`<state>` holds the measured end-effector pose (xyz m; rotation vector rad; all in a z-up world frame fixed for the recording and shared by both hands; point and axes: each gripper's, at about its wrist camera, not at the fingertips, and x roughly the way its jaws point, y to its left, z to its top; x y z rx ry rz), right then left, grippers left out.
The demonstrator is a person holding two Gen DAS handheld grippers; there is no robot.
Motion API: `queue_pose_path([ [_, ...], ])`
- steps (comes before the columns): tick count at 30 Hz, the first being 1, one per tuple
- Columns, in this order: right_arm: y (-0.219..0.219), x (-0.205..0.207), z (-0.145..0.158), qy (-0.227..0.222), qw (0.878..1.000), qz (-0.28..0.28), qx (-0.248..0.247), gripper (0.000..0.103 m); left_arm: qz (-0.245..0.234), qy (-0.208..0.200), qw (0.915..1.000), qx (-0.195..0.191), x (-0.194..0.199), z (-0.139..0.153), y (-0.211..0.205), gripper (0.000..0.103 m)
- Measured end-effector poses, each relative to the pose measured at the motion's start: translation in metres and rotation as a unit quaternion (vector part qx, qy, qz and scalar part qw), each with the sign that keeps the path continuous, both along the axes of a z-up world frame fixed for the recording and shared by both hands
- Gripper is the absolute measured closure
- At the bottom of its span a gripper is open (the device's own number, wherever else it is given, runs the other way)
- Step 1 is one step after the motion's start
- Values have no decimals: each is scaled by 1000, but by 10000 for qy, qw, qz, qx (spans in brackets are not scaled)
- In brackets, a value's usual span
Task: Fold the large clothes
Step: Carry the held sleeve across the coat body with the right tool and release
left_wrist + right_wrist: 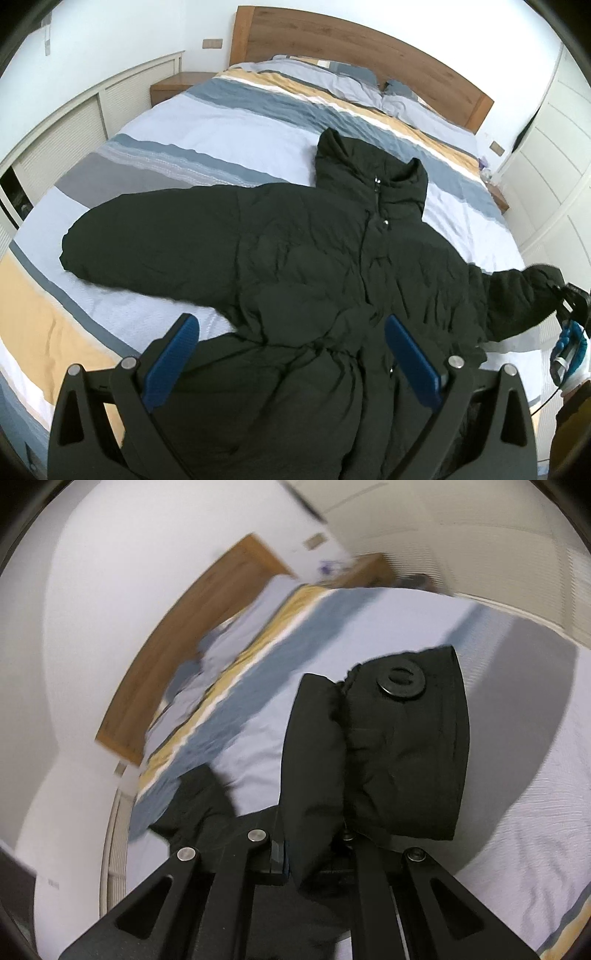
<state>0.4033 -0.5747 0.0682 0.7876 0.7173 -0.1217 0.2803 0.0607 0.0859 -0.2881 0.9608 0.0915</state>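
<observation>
A bedroom, seen from two cameras mounted on hand-held tongs. At far left, low white louvred cabinets (pixel 55 147) line the wall, with a wooden nightstand (pixel 177 85) beside a wooden headboard (pixel 354 51). The bed is covered by a striped duvet (pixel 207 122) in pale blue, slate, grey and yellow.

A large black hooded puffer jacket (pixel 295 251) lies front-up across the duvet, zipped, hood (pixel 354 162) pointing toward the headboard. Its left-hand sleeve (pixel 147 236) stretches flat toward the bed's left edge.

The left gripper (pixel 291 360) hovers above the jacket's hem with its blue-padded jaws spread wide, holding nothing.

Further right, the other sleeve is raised off the duvet. Its cuff (pixel 402 753) is pinched in the right gripper (pixel 565 299), jaws clamped tight on the fabric. In the right wrist view the cuff fills the centre, a round black snap button (pixel 402 682) on its tab, and the background is smeared. A gloved hand (pixel 570 350) in blue and white carries that gripper at the frame's right edge. White wardrobe doors (pixel 554 166) stand beyond.

Risks from here, as a judgement: the grip bites only the cuff's end, so the slick padded fabric could slide free as the sleeve swings across. Pulling the sleeve could also drag the whole light jacket sideways and rumple the body, since the left gripper pins nothing down.
</observation>
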Motion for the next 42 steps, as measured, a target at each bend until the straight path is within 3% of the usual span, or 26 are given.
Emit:
queue_pose_path([
  [6, 89, 6, 29, -26, 9970, 731, -253, 95, 104, -18, 9999, -126, -9, 13, 44, 1],
  [12, 183, 11, 25, 240, 9889, 1341, -593, 95, 203, 58, 9992, -326, -19, 9, 96, 1],
  [19, 266, 9, -16, 838, 9772, 1681, -994, 94, 319, 158, 9986, -397, -26, -5, 155, 1],
  [29, 347, -8, -91, 1627, 9362, 2587, -1737, 94, 706, 354, 9964, -315, -35, -27, 183, 1],
  [36, 363, -13, -125, 1783, 9143, 3129, -1854, 83, 934, 241, 9953, -128, -42, -18, 148, 1],
  [38, 370, -14, -126, 1713, 9085, 3367, -1787, 75, 976, 231, 9948, -156, -42, -17, 130, 1],
  [40, 376, -13, -125, 1655, 9018, 3582, -1761, 51, 984, 279, 9946, -196, -39, -15, 106, 1],
  [42, 380, -17, -121, 1553, 8920, 3945, -1567, 45, 918, 248, 9952, -208, -36, -10, 79, 1],
])
